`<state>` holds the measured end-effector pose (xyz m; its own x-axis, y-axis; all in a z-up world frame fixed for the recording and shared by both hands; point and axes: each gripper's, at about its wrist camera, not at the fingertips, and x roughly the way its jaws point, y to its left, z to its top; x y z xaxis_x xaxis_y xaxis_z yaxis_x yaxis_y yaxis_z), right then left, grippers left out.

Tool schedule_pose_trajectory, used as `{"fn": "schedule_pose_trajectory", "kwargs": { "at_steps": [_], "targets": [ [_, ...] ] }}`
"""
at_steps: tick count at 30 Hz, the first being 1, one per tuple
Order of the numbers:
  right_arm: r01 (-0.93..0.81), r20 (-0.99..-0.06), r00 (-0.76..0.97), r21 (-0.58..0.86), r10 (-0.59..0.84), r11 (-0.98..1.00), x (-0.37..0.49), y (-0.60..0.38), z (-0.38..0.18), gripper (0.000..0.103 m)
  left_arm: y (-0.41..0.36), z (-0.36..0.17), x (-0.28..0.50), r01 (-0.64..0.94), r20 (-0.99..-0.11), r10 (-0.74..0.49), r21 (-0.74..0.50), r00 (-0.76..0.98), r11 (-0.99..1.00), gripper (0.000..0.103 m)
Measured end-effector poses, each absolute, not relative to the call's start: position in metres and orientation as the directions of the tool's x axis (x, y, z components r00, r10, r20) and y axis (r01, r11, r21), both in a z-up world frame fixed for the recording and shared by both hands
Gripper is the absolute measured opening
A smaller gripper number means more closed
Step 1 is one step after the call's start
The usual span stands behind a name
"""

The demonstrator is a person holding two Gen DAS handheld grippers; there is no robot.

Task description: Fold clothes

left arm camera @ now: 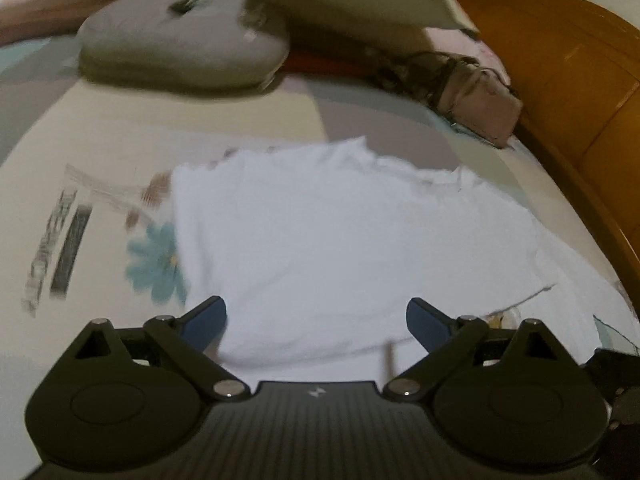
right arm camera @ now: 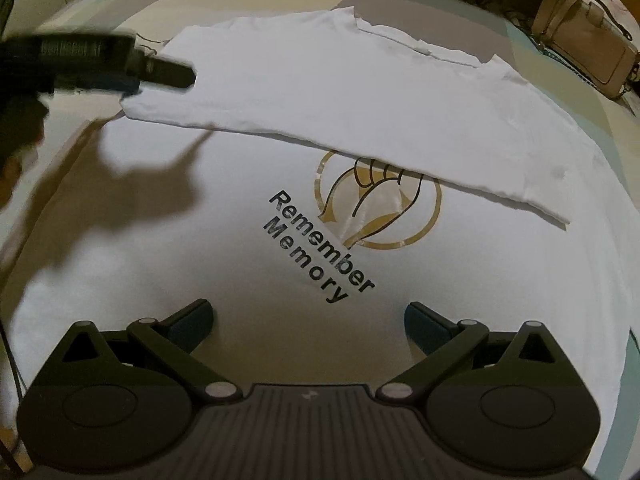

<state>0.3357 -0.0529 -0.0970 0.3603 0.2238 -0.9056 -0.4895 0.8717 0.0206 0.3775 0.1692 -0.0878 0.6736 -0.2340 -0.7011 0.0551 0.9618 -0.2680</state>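
Observation:
A white T-shirt (right arm camera: 200, 240) lies flat on the bed, printed with "Remember Memory" (right arm camera: 316, 246) and a gold circle logo (right arm camera: 380, 204). Its far part is folded over as a flap (right arm camera: 340, 92) that covers the top of the logo. My right gripper (right arm camera: 310, 320) hovers open over the near part of the shirt with nothing between its fingers. My left gripper (right arm camera: 172, 74), blurred in the right wrist view, is at the flap's left corner. In its own view the left gripper (left arm camera: 316, 320) is open above the white shirt (left arm camera: 320, 240) and holds nothing.
The bedsheet (left arm camera: 100, 160) has pastel patches and a blue flower print (left arm camera: 156, 260). A grey pillow (left arm camera: 180, 48) and folded bedding lie at the far end. A beige handbag (right arm camera: 584, 52) with a chain strap sits at the far right. A wooden bed frame (left arm camera: 560, 60) borders the right side.

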Motion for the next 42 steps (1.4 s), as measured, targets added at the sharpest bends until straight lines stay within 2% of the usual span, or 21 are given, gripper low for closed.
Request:
{"fn": "schedule_pose_trajectory", "kwargs": {
  "at_steps": [3,6,8,11,19,24,25,28,30,33,37,39,41,42],
  "targets": [
    [-0.481,-0.902,0.373,0.012,0.217,0.877,0.333,-0.051,-0.098,0.103,0.171,-0.082,0.407,0.107,-0.67,-0.224,-0.211,0.708,0.972,0.099],
    [-0.478,-0.896,0.385,0.01,0.22,0.879,0.33,-0.053,-0.098,0.103,0.176,-0.098,0.438,0.088,-0.695,-0.218,-0.218,0.685,0.972,0.099],
    [-0.477,-0.893,0.391,0.01,0.223,0.879,0.332,-0.054,-0.099,0.103,0.186,-0.112,0.449,-0.01,-0.744,-0.145,-0.2,0.652,0.98,0.097],
    [-0.473,-0.891,0.396,0.01,0.223,0.881,0.331,-0.053,-0.1,0.103,0.205,-0.115,0.442,-0.151,-0.769,-0.055,-0.194,0.637,0.969,0.097],
    [-0.451,-0.884,0.414,0.007,0.216,0.892,0.327,-0.053,-0.1,0.103,0.255,-0.105,0.44,-0.193,-0.706,-0.206,-0.441,0.678,0.876,0.096],
    [-0.449,-0.887,0.409,0.01,0.215,0.893,0.328,-0.053,-0.099,0.103,0.274,-0.123,0.457,-0.209,-0.671,-0.281,-0.551,0.686,0.808,0.087],
    [-0.449,-0.887,0.409,0.01,0.215,0.894,0.328,-0.052,-0.099,0.103,0.276,-0.123,0.459,-0.202,-0.665,-0.291,-0.561,0.688,0.803,0.084],
    [-0.447,-0.889,0.406,0.01,0.213,0.895,0.329,-0.052,-0.1,0.103,0.286,-0.129,0.464,-0.184,-0.652,-0.317,-0.58,0.689,0.794,0.062],
    [-0.446,-0.89,0.405,0.01,0.212,0.895,0.33,-0.052,-0.1,0.103,0.294,-0.133,0.468,-0.202,-0.657,-0.319,-0.589,0.683,0.782,0.029],
    [-0.444,-0.891,0.403,0.01,0.21,0.896,0.331,-0.051,-0.1,0.103,0.299,-0.134,0.469,-0.221,-0.684,-0.312,-0.573,0.66,0.789,0.005],
    [-0.44,-0.895,0.397,0.011,0.205,0.898,0.332,-0.05,-0.1,0.103,0.297,-0.117,0.454,-0.248,-0.7,-0.181,-0.464,0.691,0.85,0.002],
    [-0.441,-0.895,0.395,0.011,0.205,0.897,0.332,-0.05,-0.1,0.103,0.304,-0.113,0.449,-0.287,-0.702,-0.139,-0.452,0.698,0.845,0.002],
    [-0.443,-0.896,0.394,0.012,0.206,0.897,0.332,-0.05,-0.1,0.103,0.302,-0.105,0.446,-0.264,-0.694,-0.141,-0.443,0.706,0.857,0.002],
    [-0.443,-0.895,0.394,0.012,0.207,0.897,0.332,-0.051,-0.1,0.103,0.297,-0.103,0.446,-0.242,-0.695,-0.149,-0.431,0.704,0.869,0.007]
  ]
}}
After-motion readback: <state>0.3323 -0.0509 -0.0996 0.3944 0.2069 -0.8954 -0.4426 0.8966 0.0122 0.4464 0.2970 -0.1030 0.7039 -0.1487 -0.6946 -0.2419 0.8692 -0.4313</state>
